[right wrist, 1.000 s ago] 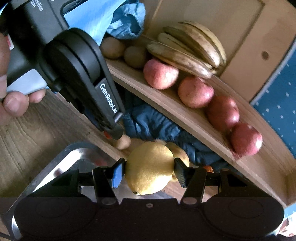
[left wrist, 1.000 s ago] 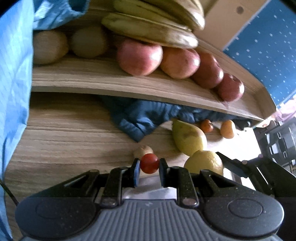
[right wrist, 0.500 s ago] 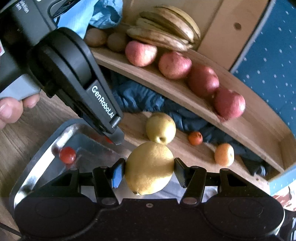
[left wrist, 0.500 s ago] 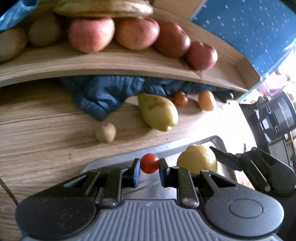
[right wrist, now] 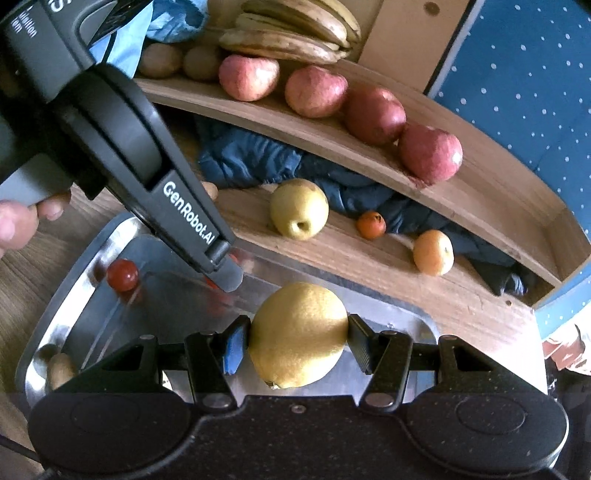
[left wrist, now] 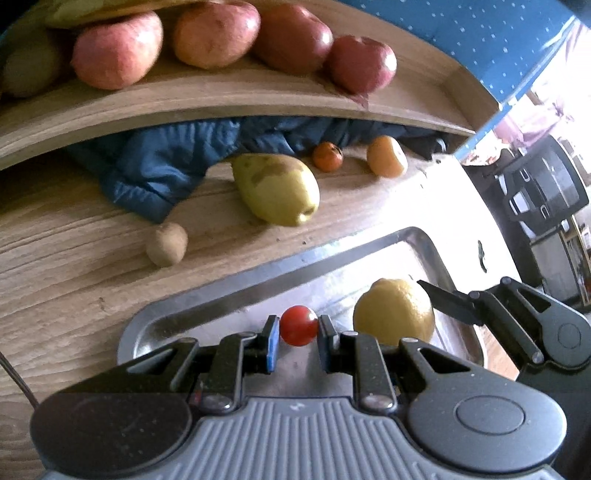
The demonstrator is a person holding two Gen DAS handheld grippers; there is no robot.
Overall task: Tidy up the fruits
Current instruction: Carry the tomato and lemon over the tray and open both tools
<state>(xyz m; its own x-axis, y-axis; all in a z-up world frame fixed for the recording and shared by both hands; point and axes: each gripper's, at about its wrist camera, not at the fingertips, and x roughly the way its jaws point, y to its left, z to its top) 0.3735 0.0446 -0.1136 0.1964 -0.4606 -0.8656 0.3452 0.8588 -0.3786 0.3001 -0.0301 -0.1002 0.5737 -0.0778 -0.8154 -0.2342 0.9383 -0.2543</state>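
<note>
My left gripper (left wrist: 297, 334) is shut on a small red cherry tomato (left wrist: 298, 325), held above the metal tray (left wrist: 229, 284). My right gripper (right wrist: 295, 341) is shut on a yellow lemon (right wrist: 298, 334), also over the tray (right wrist: 74, 258); the lemon (left wrist: 393, 317) shows at the right in the left wrist view. In the right wrist view the left gripper's body (right wrist: 122, 147) crosses the upper left, with a person's fingers (right wrist: 22, 221) on its handle. Another red tomato (right wrist: 122, 274) and a small brown fruit (right wrist: 61, 369) lie in the tray.
On the wooden table lie a green pear (left wrist: 277, 188), a small brown fruit (left wrist: 166, 243), two small oranges (left wrist: 387, 157) and a blue cloth (left wrist: 159, 166). A raised wooden shelf (left wrist: 221, 99) carries red apples (right wrist: 314, 90), bananas (right wrist: 291, 29) and kiwis (right wrist: 160, 61).
Both grippers have drawn back from the shelf with their fruit and now hang over the tray. The tray, a tomato and a brown fruit in it came into view.
</note>
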